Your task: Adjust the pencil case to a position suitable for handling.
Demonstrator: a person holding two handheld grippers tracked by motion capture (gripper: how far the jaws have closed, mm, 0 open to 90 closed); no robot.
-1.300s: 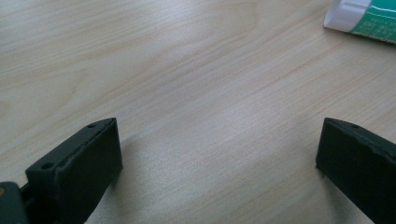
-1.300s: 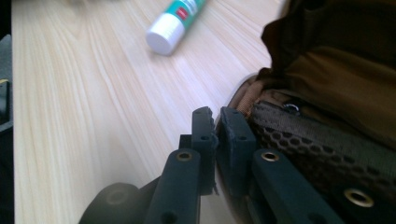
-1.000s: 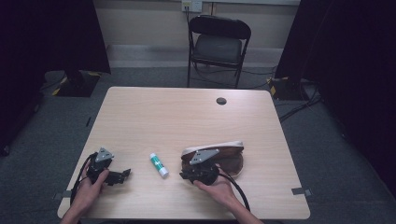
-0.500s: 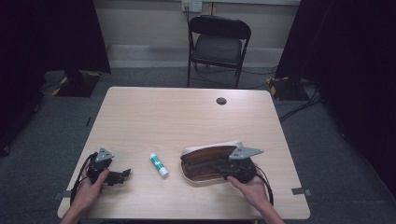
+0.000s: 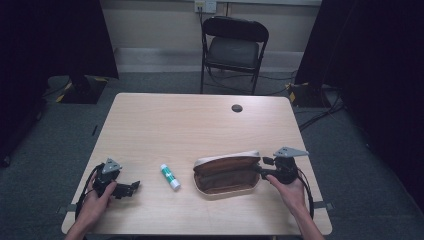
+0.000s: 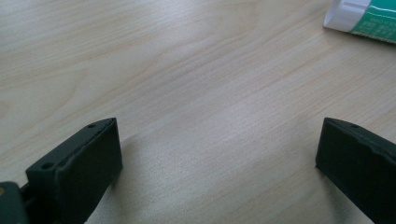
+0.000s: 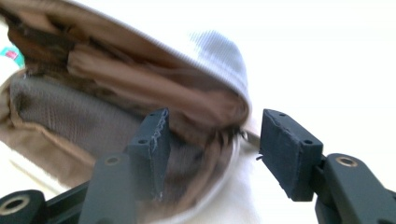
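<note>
A tan zip pouch (image 5: 227, 175) lies open on the table's front right, its brown lining showing. My right gripper (image 5: 261, 168) is at the pouch's right end. In the right gripper view the pouch (image 7: 116, 79) has its end between the jaws of that gripper (image 7: 212, 135), one jaw inside the mouth, the other standing off; the jaws have just been opening. A white glue stick (image 5: 170, 176) with a green label lies left of the pouch. My left gripper (image 5: 132, 187) rests at the front left, open (image 6: 219, 140) over bare wood, the glue stick (image 6: 364, 16) beyond it.
The light wooden table (image 5: 190, 125) has a dark cable hole (image 5: 237, 108) near its far edge. A black folding chair (image 5: 232, 47) stands behind the table. Dark curtains hang at both sides.
My right gripper has travelled rightward along the pouch to its right end, and its jaws have spread. The pouch's mouth now gapes wider. The left gripper and glue stick have stayed put.
</note>
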